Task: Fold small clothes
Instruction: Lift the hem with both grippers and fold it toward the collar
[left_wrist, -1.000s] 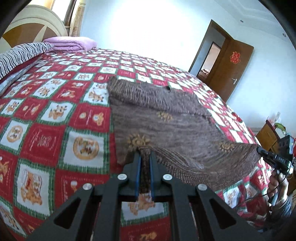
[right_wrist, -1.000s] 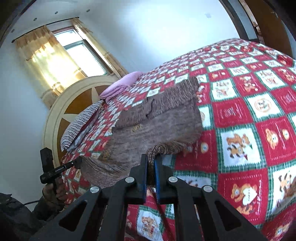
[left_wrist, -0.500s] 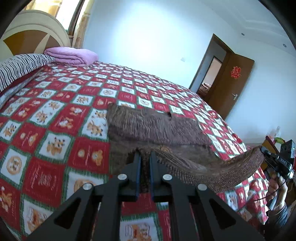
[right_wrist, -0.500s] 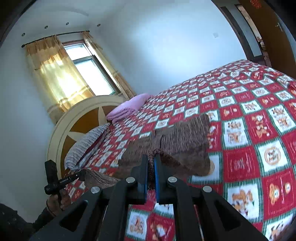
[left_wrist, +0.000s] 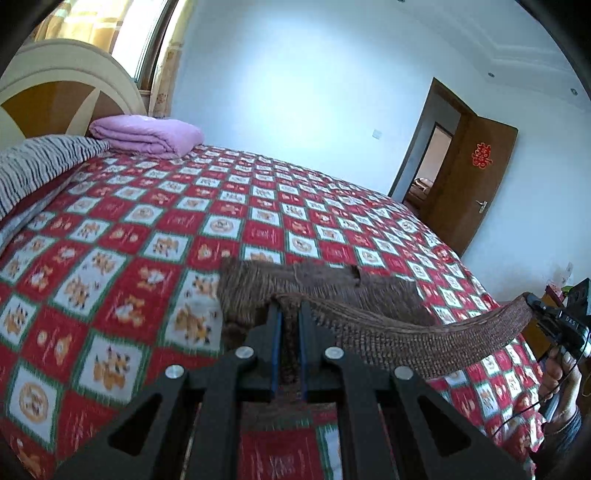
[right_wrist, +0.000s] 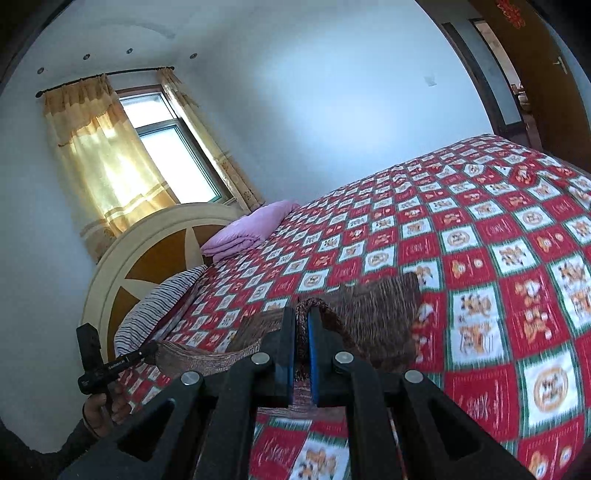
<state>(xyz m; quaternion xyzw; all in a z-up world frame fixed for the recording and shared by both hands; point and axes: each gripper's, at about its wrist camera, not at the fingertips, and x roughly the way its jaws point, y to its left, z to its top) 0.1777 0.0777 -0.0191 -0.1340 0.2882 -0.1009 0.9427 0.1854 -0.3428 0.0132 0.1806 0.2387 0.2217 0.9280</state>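
Left tool (left_wrist: 288, 314): jaws clamped on the near hem of a brown knit (left_wrist: 332, 286), fabric pinched between the blue pads. Right tool (right_wrist: 302, 317): jaws likewise closed tight on the other end of that hem, a bunched loop of knit standing up just past the tips.

Hem hangs in a sagging band between the two tools, raised off the bed (left_wrist: 155, 236). Far part of the knit lies on the red checked bedspread, roughly mid-bed (the raised hem hides how much of it is flat).

From the left wrist view, the right tool shows at the far right edge, a hand (left_wrist: 559, 380) gripping its handle. From the right wrist view, the left tool appears at lower left, hand below it.

Elsewhere on the bed: folded pink blanket (left_wrist: 147, 134) and striped pillow (left_wrist: 44, 162) by the headboard (right_wrist: 147, 258). Open brown door (left_wrist: 476, 184) beyond the bed's far corner. Curtained window (right_wrist: 173, 147) above the headboard.
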